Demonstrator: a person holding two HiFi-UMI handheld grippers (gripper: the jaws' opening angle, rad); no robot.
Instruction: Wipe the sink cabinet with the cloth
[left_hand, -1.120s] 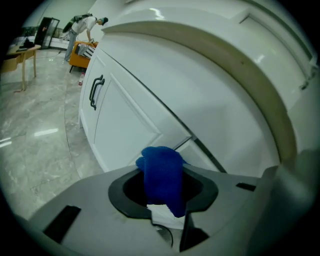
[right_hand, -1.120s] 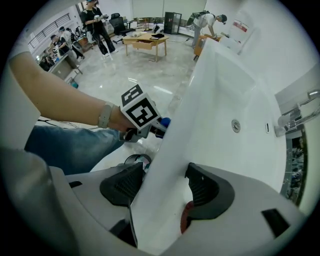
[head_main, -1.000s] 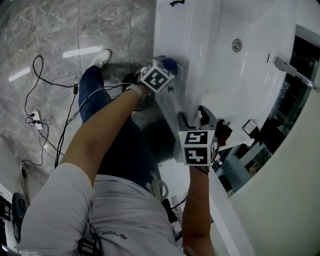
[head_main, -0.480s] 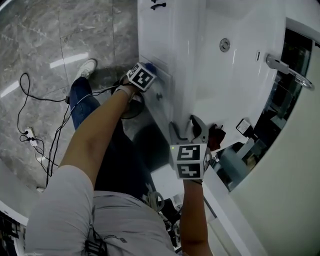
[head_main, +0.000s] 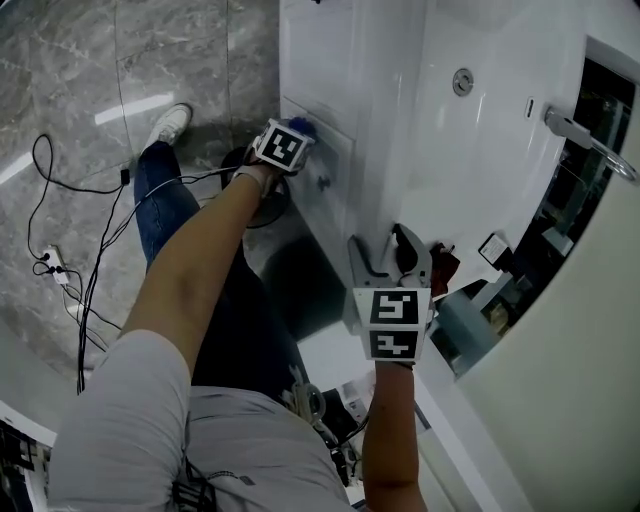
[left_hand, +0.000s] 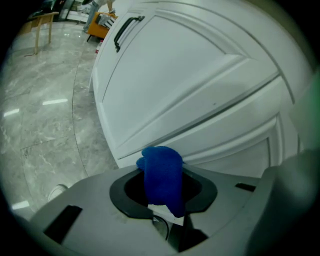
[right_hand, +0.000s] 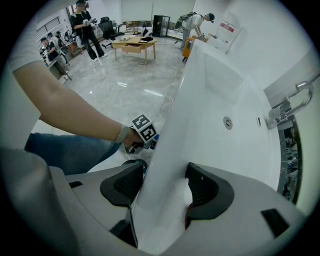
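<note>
My left gripper is shut on a blue cloth and holds it against the white sink cabinet, at the corner of a door panel. In the left gripper view the cloth stands up between the jaws, right in front of the cabinet door. My right gripper straddles the sink rim, one jaw outside and one inside the basin. The right gripper view shows both pads against the rim.
The basin holds a drain, and a faucet stands on its right. A black door handle is farther along the cabinet. Cables and a power strip lie on the marble floor by the person's shoe.
The head view has shifted a little. My left gripper stays pressed on the cabinet front with the cloth, moving only slightly. My right gripper stays on the rim.
</note>
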